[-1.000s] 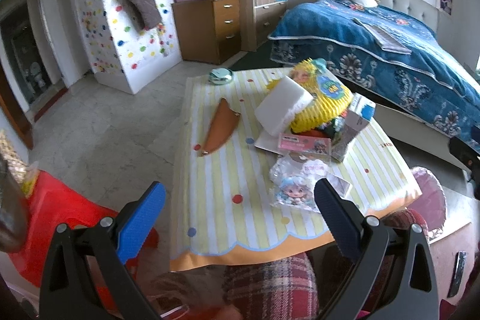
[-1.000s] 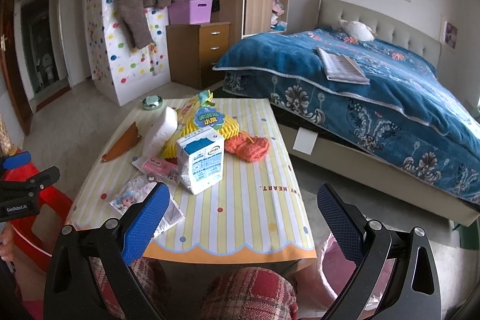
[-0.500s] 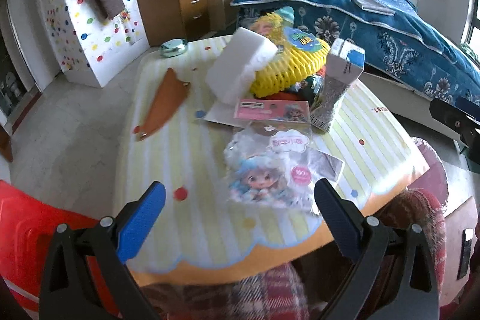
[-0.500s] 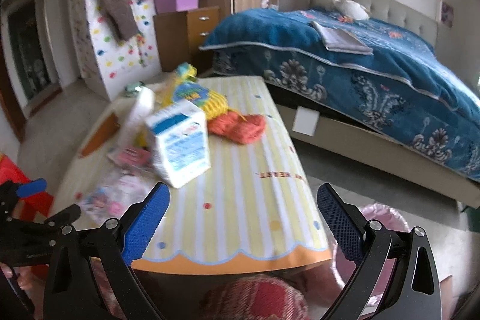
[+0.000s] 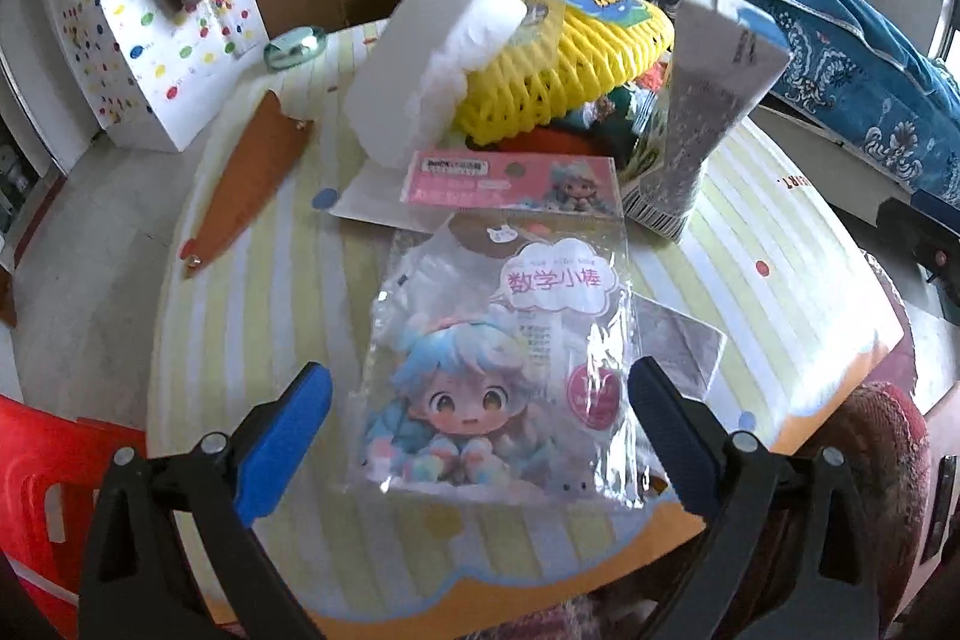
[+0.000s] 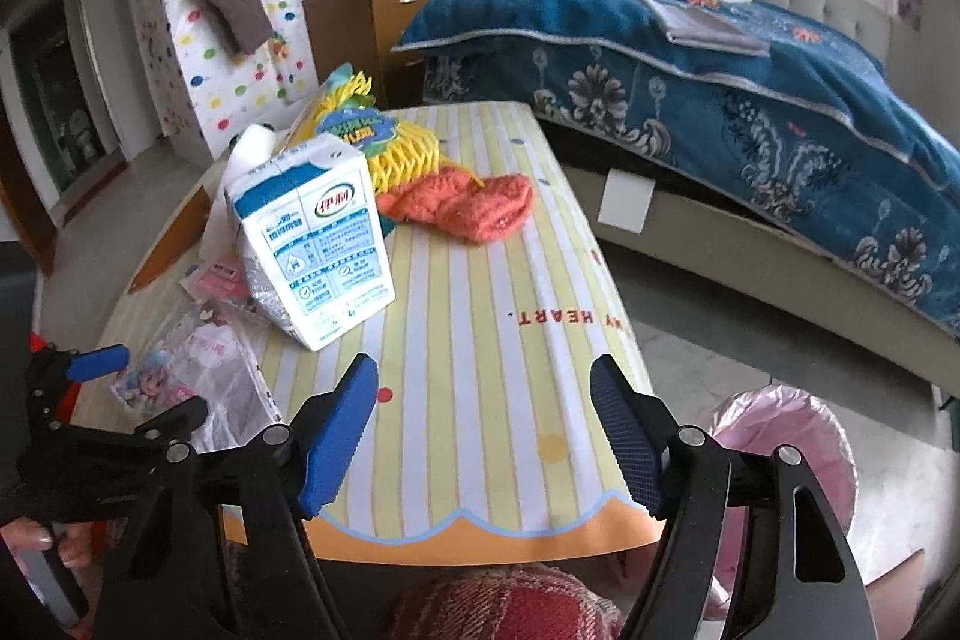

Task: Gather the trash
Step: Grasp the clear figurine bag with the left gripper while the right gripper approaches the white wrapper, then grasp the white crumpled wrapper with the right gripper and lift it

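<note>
In the left wrist view, the left gripper [image 5: 479,421] is spread wide, its blue pads on either side of a clear, crinkled plastic packet [image 5: 501,370] printed with a cartoon doll; whether the pads touch the film cannot be told. The packet lies flat near the front scalloped edge of the striped table [image 5: 252,340]. Just behind it lies a pink printed header card [image 5: 510,181], and behind that a white foam block [image 5: 432,58] leans against a yellow foam fruit net [image 5: 570,70]. A milk carton [image 5: 708,100] with a silvery side stands to the right, and a flat orange-brown pointed piece [image 5: 249,184] lies apart on the left, with bare striped cloth around it. In the right wrist view, the right gripper [image 6: 483,439] hangs open and empty over the table's [image 6: 480,340] near edge, with bare cloth ahead of it. The blue-and-white milk carton [image 6: 315,238] stands upright left of centre, with the yellow net [image 6: 390,148] and a crumpled orange knitted piece [image 6: 474,205] behind it. The doll packet [image 6: 192,370] lies at the left edge beside the left gripper [image 6: 144,388]. A bin lined with a pink bag [image 6: 798,454] stands on the floor just beyond the table's right corner; its contents are hidden.
</note>
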The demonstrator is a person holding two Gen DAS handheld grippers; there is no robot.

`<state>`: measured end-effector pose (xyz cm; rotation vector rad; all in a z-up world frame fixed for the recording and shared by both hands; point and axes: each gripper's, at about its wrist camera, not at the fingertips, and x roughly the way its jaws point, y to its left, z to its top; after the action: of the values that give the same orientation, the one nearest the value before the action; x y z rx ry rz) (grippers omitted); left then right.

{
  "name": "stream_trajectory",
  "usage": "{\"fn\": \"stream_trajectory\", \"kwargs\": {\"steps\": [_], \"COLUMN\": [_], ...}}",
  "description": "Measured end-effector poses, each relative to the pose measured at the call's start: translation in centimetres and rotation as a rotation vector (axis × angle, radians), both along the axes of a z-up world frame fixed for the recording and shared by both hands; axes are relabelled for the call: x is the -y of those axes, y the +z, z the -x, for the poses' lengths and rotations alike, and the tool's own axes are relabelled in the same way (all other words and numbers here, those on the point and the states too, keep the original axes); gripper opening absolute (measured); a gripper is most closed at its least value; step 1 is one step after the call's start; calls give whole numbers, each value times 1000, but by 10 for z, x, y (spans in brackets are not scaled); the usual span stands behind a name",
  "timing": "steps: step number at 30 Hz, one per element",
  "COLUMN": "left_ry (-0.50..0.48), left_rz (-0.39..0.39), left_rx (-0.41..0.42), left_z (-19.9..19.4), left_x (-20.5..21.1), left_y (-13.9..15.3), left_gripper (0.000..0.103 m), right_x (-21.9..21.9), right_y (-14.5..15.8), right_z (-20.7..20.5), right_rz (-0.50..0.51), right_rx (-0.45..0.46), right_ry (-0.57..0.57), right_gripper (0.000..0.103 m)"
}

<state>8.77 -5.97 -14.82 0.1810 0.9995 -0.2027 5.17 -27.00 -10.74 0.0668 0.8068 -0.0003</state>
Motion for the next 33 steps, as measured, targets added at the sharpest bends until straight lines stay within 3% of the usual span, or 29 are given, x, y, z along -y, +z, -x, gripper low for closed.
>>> {"fn": "stream_trajectory", "kwargs": {"steps": [5,10,15,24,29,33], "left_ry": [-24,-24,-5,6,54,89], "left_rz": [1,-3,48,94,124,124], "left_rx": [-4,38,98,169,188,181], "left_z": [-2,5,11,34,41,38], "left_x": [4,-1,-15,-39,-65,-81], "left_y": [-3,4,20,55,62,54], "left_gripper": [93,64,54,53,53,53], "right_x": [-2,-3,-5,-28,-67,-100], "right_y": [-1,1,6,16,5,-9], "right_z": [2,6,9,19,16,8], "right_rz": [-10,-15,-15,-20,-26,-16], "right_rx": [-7,1,11,34,-2,-34], "right_ry": [20,16,15,91,239,345], "right_gripper": [74,76,81,82,62,60]}}
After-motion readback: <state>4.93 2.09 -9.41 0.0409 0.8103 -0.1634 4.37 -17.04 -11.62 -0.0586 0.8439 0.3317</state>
